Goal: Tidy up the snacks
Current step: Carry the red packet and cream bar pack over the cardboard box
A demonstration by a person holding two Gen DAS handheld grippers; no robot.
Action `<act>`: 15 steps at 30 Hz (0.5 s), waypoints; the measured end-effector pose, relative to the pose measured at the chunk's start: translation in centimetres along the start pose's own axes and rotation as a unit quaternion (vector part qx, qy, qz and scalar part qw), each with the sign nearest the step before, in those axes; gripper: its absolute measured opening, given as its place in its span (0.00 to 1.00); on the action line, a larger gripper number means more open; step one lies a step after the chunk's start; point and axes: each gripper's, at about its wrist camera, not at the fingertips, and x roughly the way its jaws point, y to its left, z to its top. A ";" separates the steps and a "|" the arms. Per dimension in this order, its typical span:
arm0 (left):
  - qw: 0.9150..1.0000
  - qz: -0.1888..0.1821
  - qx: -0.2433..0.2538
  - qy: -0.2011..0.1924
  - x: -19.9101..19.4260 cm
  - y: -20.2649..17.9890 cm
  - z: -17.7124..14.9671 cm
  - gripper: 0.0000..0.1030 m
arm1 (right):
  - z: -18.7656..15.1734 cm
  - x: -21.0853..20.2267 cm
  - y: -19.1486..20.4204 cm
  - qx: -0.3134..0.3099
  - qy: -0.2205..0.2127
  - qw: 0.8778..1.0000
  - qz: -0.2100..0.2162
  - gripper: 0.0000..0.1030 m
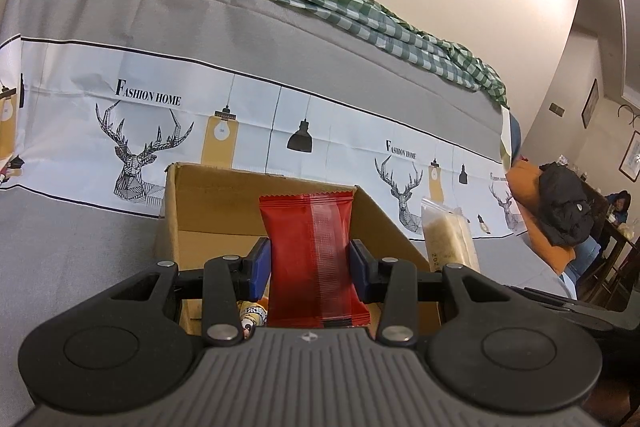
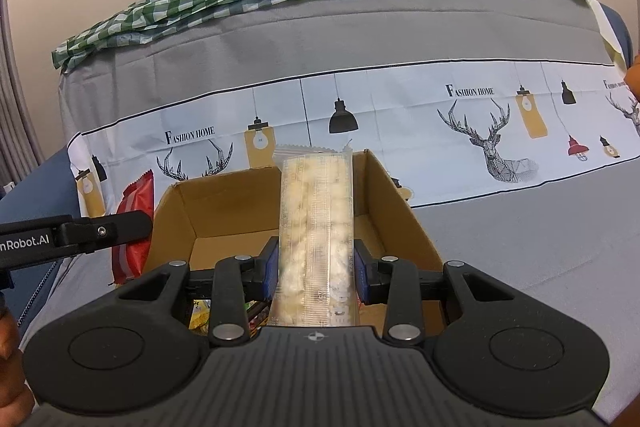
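A: What do the fingers hold?
B: The left gripper (image 1: 308,263) clamps one glossy red packet (image 1: 312,259), frame centre; the right gripper (image 2: 316,267) clamps one clear ribbed pack (image 2: 316,227) of pale pieces.
A: Beyond?
B: One open cardboard box (image 2: 400,219), on grey cloth.

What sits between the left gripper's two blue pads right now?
A red snack packet, standing upright and pinched by the left gripper above the open cardboard box. The left wrist view shows it plainly.
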 end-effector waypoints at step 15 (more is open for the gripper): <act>1.000 -0.002 -0.004 0.005 0.2 0.1 0.1 0.44 | 0.0 0.4 0.2 0.000 0.004 1.000 -0.001 0.37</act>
